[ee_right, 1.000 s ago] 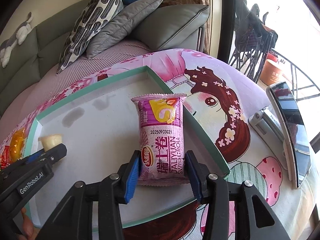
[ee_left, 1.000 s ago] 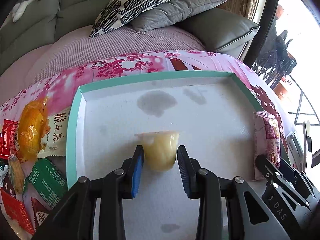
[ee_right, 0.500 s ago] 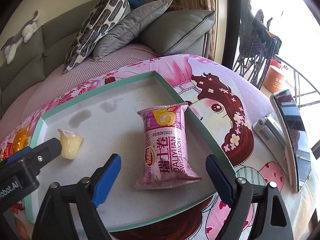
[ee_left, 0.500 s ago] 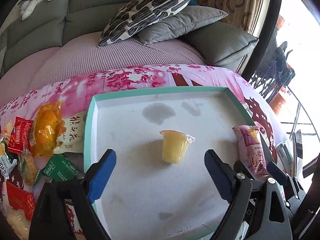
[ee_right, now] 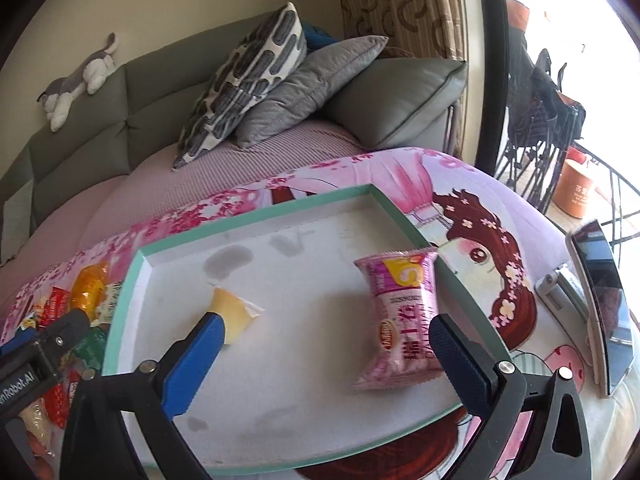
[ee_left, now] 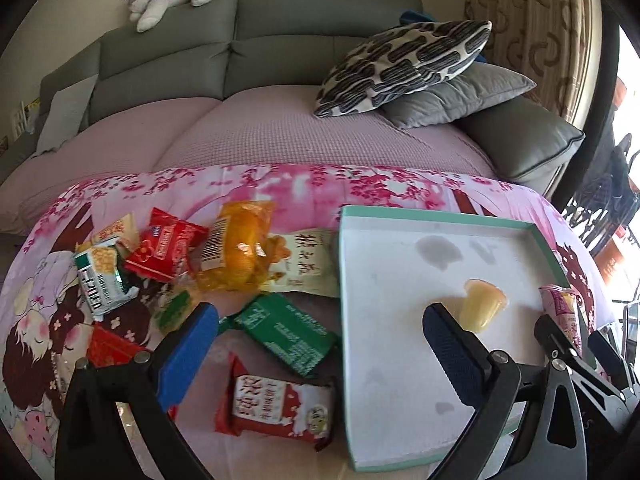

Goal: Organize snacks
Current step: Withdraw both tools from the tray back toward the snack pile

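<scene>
Left wrist view: we see the left gripper (ee_left: 320, 354) with its jaws spread wide and holding nothing, above the loose snack packets at lower left of the frame. The red packet (ee_left: 280, 408) lies at bottom centre between the fingers, the green packet (ee_left: 290, 330) just above it. We judge both light, crinkly and slippery, best pinched across the flat middle. The jelly cup (ee_left: 480, 306) sits inside the teal-rimmed tray (ee_left: 344, 280) at right, just beyond the right finger's tip; it looks soft-walled, so a gentle squeeze at the sides suits it. Right wrist view: the right gripper (ee_right: 330, 350) is likewise spread and empty over the tray. The pink swiss roll packet (ee_right: 402, 316) lies right of centre, its lower corner partly behind the right finger; the cup's lower end is hidden by the left finger's tip. We judge the roll light and crushable.
</scene>
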